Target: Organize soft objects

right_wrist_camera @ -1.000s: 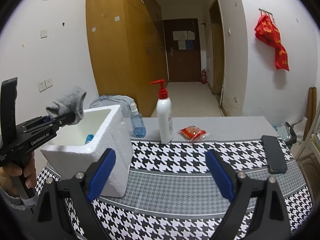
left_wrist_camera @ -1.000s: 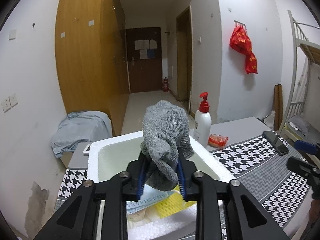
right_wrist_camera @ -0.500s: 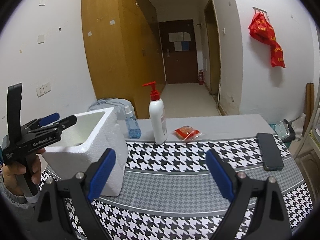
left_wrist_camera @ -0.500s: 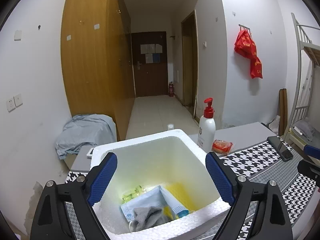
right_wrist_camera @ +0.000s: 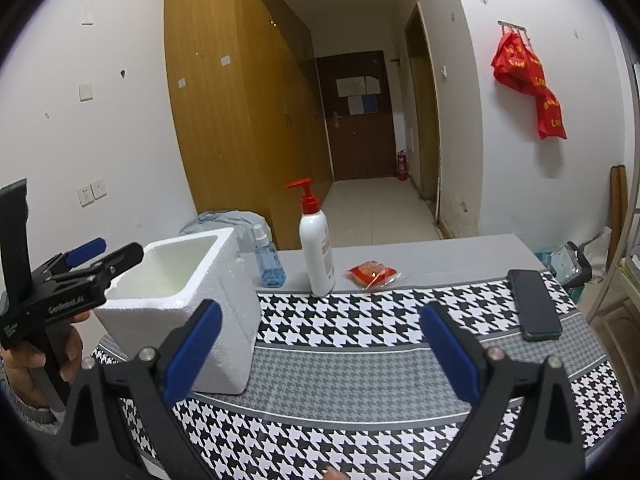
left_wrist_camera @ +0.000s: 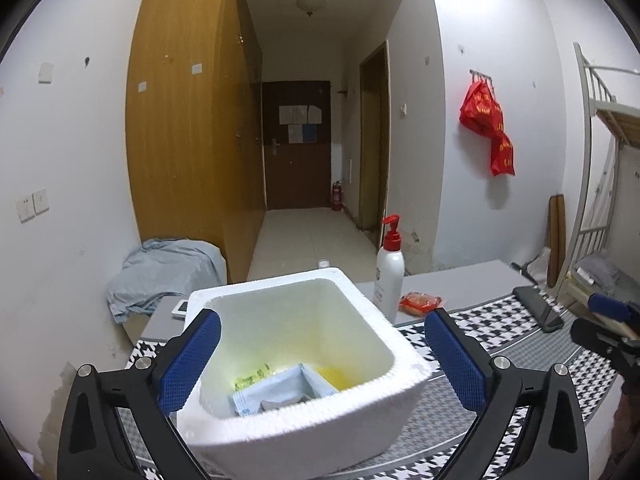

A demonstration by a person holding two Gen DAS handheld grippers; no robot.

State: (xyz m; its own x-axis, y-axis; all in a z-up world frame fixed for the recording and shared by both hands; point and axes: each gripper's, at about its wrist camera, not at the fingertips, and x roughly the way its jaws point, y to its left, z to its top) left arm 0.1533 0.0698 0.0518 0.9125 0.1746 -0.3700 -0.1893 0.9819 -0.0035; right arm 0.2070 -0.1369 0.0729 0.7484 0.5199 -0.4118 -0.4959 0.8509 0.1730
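A white foam box (left_wrist_camera: 400, 364) stands at the left end of the houndstooth tablecloth. Inside it a grey sock (left_wrist_camera: 276, 404) lies on a light-blue face mask (left_wrist_camera: 280, 384), beside something yellow (left_wrist_camera: 340, 376); the near rim hides part of them. My left gripper (left_wrist_camera: 320, 336) hovers over the box's near side, its jaws opening wide with nothing between them. In the right wrist view the box (right_wrist_camera: 224, 292) is at left, with the left gripper (right_wrist_camera: 116, 250) above its rim. My right gripper (right_wrist_camera: 320, 320) hangs over the cloth to the right of the box, jaws opening and empty.
A white pump bottle (right_wrist_camera: 317, 248) with a red top, a small blue spray bottle (right_wrist_camera: 269, 258) and a red snack packet (right_wrist_camera: 372, 274) stand behind the cloth. A black phone (right_wrist_camera: 534, 304) lies at the right. A person's hand (right_wrist_camera: 24, 360) holds the left gripper.
My left gripper opened and let the grey sock drop into the foam box, then drew back a little. My right gripper has stayed over the cloth.
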